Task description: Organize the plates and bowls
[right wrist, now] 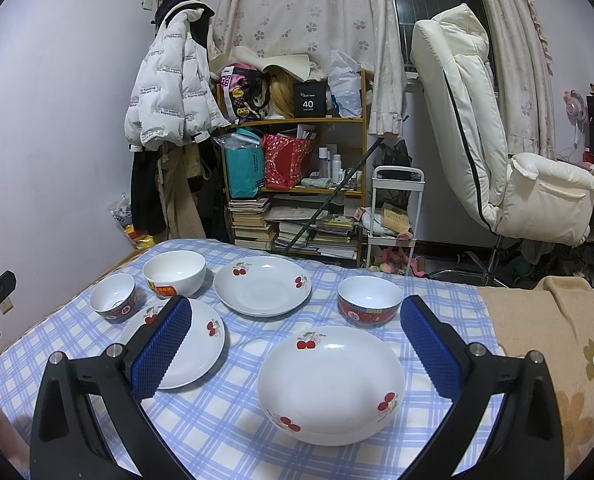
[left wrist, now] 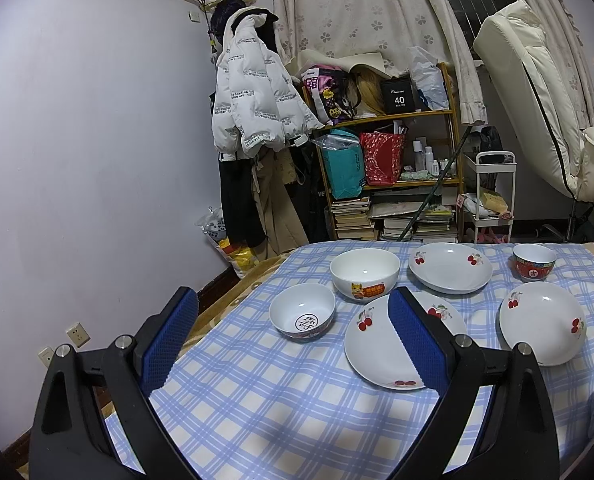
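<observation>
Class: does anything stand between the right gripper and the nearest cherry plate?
Nothing visible does. The right gripper is open, and the cherry plate lies just ahead between its fingers on the checked cloth, with no dish in between.

Three cherry plates (right wrist: pixel 331 380), three bowls (right wrist: pixel 369 300), apart.
</observation>
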{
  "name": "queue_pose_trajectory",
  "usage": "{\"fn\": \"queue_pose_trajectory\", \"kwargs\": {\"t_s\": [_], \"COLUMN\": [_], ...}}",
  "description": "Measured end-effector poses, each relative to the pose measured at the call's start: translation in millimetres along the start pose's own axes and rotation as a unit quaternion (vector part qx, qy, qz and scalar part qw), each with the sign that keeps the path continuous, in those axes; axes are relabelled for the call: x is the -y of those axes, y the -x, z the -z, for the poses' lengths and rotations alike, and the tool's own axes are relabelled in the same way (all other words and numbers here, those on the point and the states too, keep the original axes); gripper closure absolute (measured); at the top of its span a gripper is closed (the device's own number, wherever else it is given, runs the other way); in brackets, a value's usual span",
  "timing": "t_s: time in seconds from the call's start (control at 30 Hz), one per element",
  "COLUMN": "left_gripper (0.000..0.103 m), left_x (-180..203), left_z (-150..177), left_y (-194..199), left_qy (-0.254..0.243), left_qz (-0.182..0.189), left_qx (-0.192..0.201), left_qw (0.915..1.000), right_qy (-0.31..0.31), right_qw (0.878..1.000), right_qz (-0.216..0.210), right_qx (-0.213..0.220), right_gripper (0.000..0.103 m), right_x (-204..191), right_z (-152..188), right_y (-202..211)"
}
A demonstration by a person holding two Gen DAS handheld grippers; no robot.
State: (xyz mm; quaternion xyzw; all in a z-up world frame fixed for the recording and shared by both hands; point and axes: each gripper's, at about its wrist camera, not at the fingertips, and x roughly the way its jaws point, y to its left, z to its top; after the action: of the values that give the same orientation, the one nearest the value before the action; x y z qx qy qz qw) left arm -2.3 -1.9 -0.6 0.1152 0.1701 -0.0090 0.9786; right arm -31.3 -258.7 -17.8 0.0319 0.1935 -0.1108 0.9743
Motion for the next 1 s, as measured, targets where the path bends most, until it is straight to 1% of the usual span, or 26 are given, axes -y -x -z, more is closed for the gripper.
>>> {"fn": "queue_pose_trajectory", "kwargs": {"t_s": [1.0], "left_gripper": [0.008], "left_x": [0.7], "left_z": [-0.2], "left_y": [0.9], "left_qy": [-0.002], "left_qz": [0.001], "left_qx": [-0.001], "left_qw": [1.0], "right_qy": [-0.002], "right_qw": [1.0], "right_qz": [0.0], "right_qx": [-0.002], "right_gripper": [0.0], "right_x": [0.4], "right_z": [0.2], "right_y": [0.3]}}
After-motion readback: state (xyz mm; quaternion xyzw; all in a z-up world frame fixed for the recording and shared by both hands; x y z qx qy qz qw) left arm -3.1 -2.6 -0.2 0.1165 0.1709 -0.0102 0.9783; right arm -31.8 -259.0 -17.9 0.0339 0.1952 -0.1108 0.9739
